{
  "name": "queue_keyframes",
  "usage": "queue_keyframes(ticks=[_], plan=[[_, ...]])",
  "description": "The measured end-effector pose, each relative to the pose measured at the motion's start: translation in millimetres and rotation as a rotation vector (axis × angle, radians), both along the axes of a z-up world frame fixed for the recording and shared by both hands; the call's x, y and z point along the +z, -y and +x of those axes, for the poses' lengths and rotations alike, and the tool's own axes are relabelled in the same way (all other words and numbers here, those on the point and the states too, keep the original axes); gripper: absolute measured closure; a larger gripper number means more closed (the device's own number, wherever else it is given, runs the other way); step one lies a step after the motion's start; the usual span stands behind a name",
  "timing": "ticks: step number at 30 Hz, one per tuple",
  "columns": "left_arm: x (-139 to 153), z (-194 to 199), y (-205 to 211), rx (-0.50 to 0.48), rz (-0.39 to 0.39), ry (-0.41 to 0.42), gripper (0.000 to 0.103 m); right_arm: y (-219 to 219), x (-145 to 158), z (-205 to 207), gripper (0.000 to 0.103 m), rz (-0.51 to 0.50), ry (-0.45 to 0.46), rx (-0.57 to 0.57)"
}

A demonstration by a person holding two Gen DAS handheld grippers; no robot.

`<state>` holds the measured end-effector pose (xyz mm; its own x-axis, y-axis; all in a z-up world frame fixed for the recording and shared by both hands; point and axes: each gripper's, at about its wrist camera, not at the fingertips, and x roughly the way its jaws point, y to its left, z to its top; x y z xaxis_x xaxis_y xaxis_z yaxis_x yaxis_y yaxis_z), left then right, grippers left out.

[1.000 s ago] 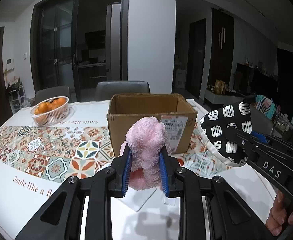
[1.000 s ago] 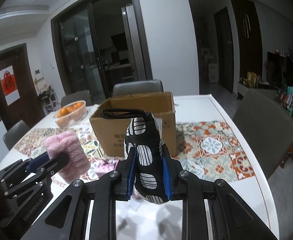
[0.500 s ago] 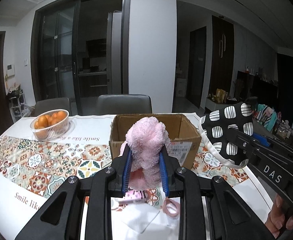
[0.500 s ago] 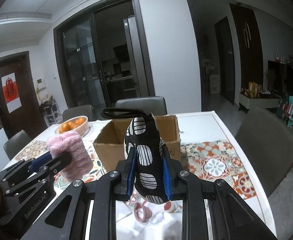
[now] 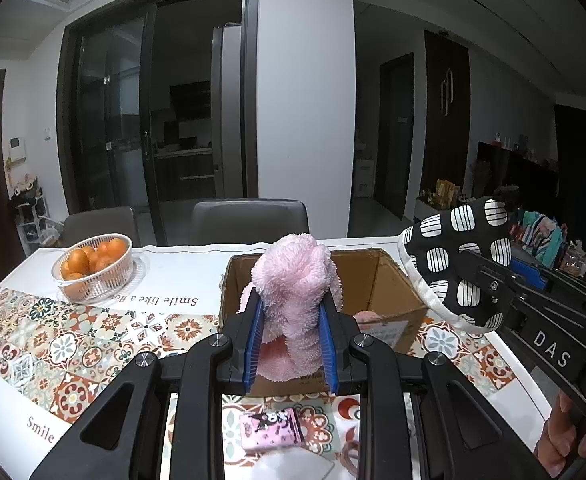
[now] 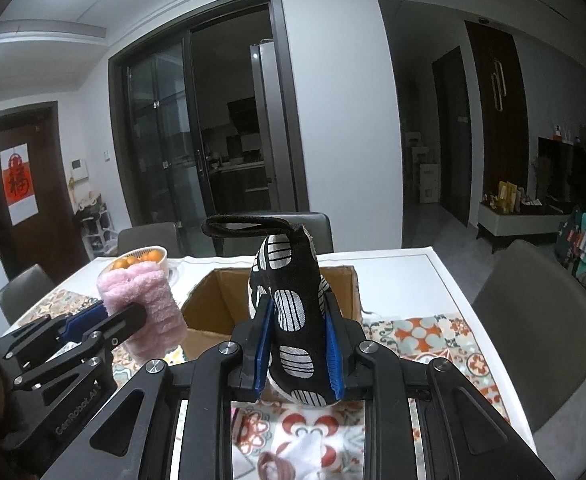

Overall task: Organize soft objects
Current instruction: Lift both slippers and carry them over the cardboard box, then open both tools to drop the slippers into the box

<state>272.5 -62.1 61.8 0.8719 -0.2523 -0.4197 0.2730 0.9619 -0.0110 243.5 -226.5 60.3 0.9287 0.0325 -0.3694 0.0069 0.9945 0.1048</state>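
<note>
Left gripper [image 5: 291, 342]: clamped on pink fluffy cloth [image 5: 293, 292]. Right gripper [image 6: 297, 354]: clamped on black patterned mitt [image 6: 293, 304]. Both raised before cardboard box [image 5: 377, 280], mid-tabletop. Advice: carry each fully past the near rim before releasing.

Landmark: cardboard box [image 5: 377, 280], open-topped, on the table [image 5: 197, 300].

- Basket of oranges [image 5: 95, 266]: on the table, well left of the box.
- Chair [image 5: 251, 216]: behind the box, across the table.
- Small packet [image 5: 271, 428]: flat on the table, before the box.
- Fluffy towel [image 5: 293, 304]: clamped in left gripper [image 5: 291, 344], above the box's near-left wall.
- Spotted mitt [image 6: 293, 308]: clamped in right gripper [image 6: 297, 348], above the box's near-right side.
- Second chair [image 6: 541, 320]: right of the box, beside the table.
</note>
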Motion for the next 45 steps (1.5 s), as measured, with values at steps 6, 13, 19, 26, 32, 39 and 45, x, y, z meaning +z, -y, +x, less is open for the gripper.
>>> queue_keyframes(ticks=[6, 13, 19, 26, 32, 39, 45], plan=[[-4, 24, 4, -0.001, 0.004, -0.005, 0.077, 4, -3, 25, 0.078, -0.001, -0.002, 0.005], [-8, 59, 14, -0.005, 0.02, 0.001, 0.077, 10, -15, 55, 0.078, 0.005, -0.022, 0.016], [-18, 87, 22, -0.011, 0.034, -0.021, 0.077, 12, -24, 80, 0.078, -0.002, -0.047, 0.035], [-35, 114, 27, -0.012, 0.038, -0.078, 0.076, 12, -29, 112, 0.078, -0.014, -0.069, 0.048], [-51, 126, 30, -0.012, 0.062, -0.119, 0.074, 12, -44, 133, 0.077, -0.026, -0.124, 0.058], [-62, 131, 35, -0.011, 0.093, -0.15, 0.063, 17, -62, 145, 0.073, -0.004, -0.182, 0.062], [-59, 129, 33, -0.006, 0.097, -0.141, 0.052, 20, -60, 144, 0.05, -0.009, -0.17, 0.046]])
